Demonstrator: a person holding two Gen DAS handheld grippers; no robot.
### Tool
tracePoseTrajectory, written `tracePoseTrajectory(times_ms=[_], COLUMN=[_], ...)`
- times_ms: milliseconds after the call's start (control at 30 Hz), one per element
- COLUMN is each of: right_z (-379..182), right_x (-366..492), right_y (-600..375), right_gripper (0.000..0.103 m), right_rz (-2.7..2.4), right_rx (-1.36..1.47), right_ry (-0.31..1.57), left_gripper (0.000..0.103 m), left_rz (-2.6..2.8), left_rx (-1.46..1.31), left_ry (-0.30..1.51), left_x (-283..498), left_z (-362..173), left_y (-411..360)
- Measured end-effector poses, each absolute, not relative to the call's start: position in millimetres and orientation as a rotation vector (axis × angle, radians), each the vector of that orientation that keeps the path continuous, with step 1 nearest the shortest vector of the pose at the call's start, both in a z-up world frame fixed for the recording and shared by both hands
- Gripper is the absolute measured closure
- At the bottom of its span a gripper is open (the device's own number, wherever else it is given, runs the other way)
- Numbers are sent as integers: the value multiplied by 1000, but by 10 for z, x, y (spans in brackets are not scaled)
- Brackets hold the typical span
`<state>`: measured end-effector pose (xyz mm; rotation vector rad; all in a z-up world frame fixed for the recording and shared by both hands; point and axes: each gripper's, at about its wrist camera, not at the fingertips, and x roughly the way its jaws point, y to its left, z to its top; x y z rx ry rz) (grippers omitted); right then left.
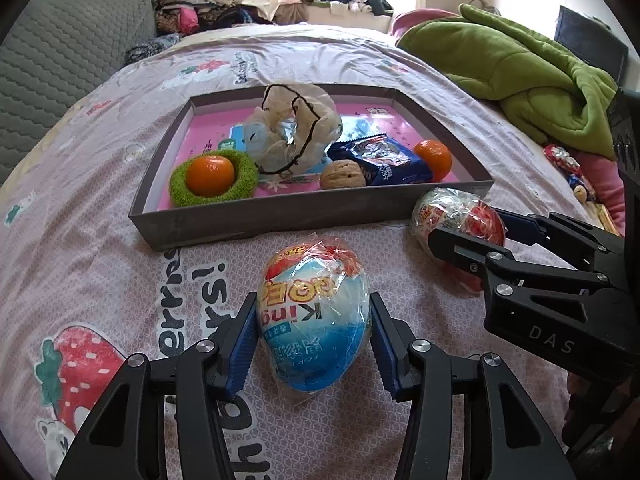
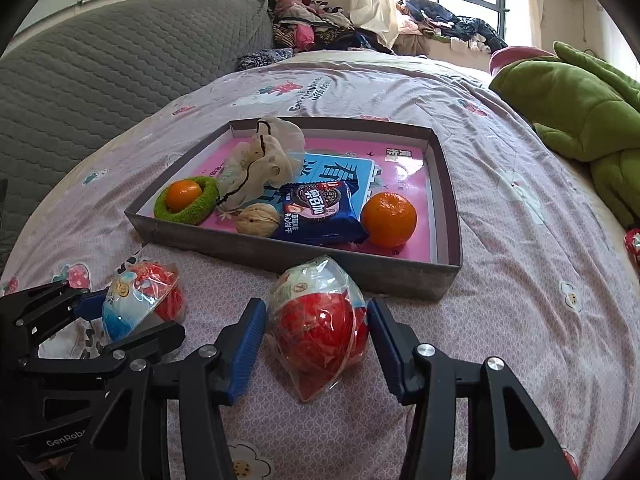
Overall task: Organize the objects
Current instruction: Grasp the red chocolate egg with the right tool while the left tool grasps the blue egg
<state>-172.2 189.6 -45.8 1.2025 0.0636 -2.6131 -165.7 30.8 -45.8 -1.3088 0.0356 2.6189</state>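
A blue and white wrapped toy egg (image 1: 314,312) lies on the bedsheet between the fingers of my left gripper (image 1: 312,344); the blue pads sit at its sides with small gaps. A red wrapped toy egg (image 2: 318,328) lies between the fingers of my right gripper (image 2: 316,348), also open around it. Each egg also shows in the other view: the red egg (image 1: 452,212) and the blue egg (image 2: 138,304). Both lie just in front of a grey shallow box (image 1: 308,210), which also shows in the right wrist view (image 2: 404,276).
The box holds an orange in a green ring (image 1: 210,176), a second orange (image 2: 389,219), a walnut (image 2: 256,219), a blue biscuit packet (image 2: 320,212) and a mesh bag (image 1: 296,128). A green blanket (image 1: 520,76) lies right; a grey headboard (image 2: 100,80) left.
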Motion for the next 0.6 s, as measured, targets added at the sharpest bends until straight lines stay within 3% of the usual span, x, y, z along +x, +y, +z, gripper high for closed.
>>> tracePoseTrajectory(times_ms=[600], right_z=[-234], right_x=[-1575], right_y=[1909], right_gripper=[50], right_rz=[-2629], right_rx=[1097], right_ry=[65], left_gripper=[52], left_rz=[2679], left_rx=[-1217], left_ry=[48], left_x=[-1556], left_z=[-215], left_y=[196])
